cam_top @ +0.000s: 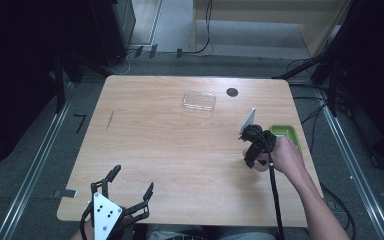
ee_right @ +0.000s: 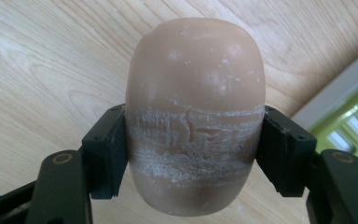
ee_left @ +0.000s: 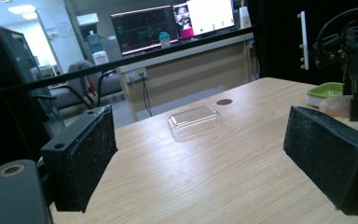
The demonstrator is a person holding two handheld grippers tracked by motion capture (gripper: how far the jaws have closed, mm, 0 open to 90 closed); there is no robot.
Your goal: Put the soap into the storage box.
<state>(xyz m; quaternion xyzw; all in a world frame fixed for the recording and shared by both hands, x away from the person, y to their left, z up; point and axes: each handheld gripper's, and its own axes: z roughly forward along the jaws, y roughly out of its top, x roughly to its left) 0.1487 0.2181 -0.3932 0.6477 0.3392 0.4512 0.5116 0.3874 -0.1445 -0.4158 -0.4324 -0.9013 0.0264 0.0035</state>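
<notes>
A tan, rounded soap bar (ee_right: 196,93) with a chalky scuffed band is clamped at its lower half between the pads of my right gripper (ee_right: 193,156), above the wooden table (cam_top: 180,150). From above, my right gripper (cam_top: 254,150) hangs over the table's right side, just left of a green soap dish (cam_top: 284,132). In the left gripper view the soap (ee_left: 333,105) shows pale beside that green dish (ee_left: 328,89). At the near left edge my left gripper (cam_top: 133,178) stands open with nothing between its pads (ee_left: 88,154).
A clear plastic lid (cam_top: 199,100) lies at the back centre of the table, with a dark round hole (cam_top: 232,92) to its right. Cables and metal rails run on the floor around the table.
</notes>
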